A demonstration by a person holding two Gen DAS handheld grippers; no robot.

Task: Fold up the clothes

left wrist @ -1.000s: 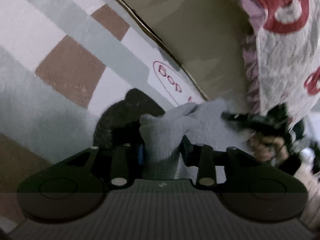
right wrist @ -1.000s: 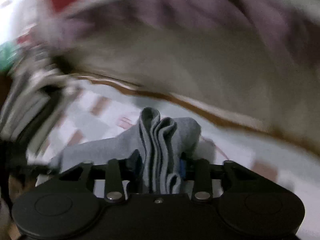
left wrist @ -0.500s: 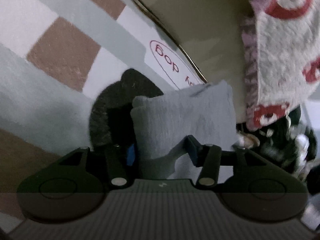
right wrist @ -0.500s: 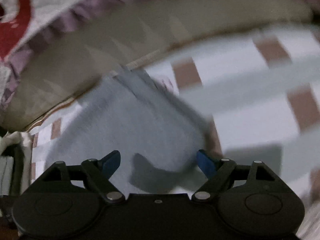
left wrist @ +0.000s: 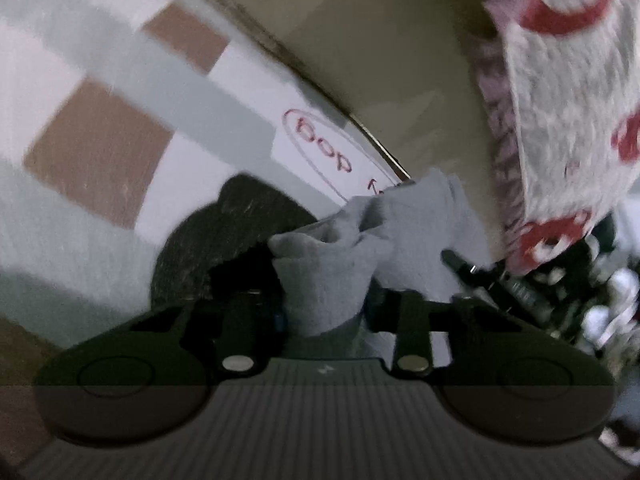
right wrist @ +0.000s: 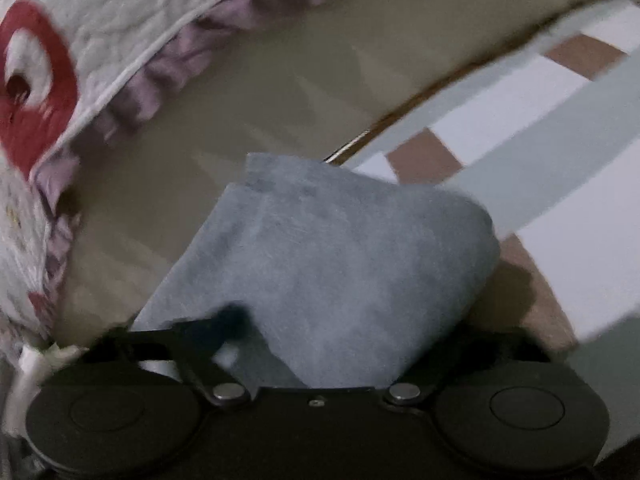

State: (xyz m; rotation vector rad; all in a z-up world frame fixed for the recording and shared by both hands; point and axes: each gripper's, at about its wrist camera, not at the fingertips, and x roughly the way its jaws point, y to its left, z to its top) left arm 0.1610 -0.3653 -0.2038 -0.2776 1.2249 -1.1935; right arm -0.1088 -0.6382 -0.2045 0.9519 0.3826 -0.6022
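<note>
A small grey cloth [left wrist: 328,280] is bunched between the fingers of my left gripper [left wrist: 324,316], which is shut on it just above the checked sheet [left wrist: 100,148]. In the right wrist view the same grey cloth [right wrist: 340,264] lies folded in a broad flap over my right gripper [right wrist: 320,344]. The right jaws stand wide apart with the cloth draped between them; the fingertips are hidden under the cloth.
A tan mattress side [left wrist: 380,60] with a brown piped edge runs behind the cloth. A white quilt with red rings and a purple frill [left wrist: 560,100] hangs over it, also in the right wrist view [right wrist: 80,60]. Dark clutter [left wrist: 560,300] sits at the right.
My left gripper opened half a second ago and has shut on the grey cloth again, bunching it. My right gripper let go of the cloth bundle and stays open, closer to the cloth.
</note>
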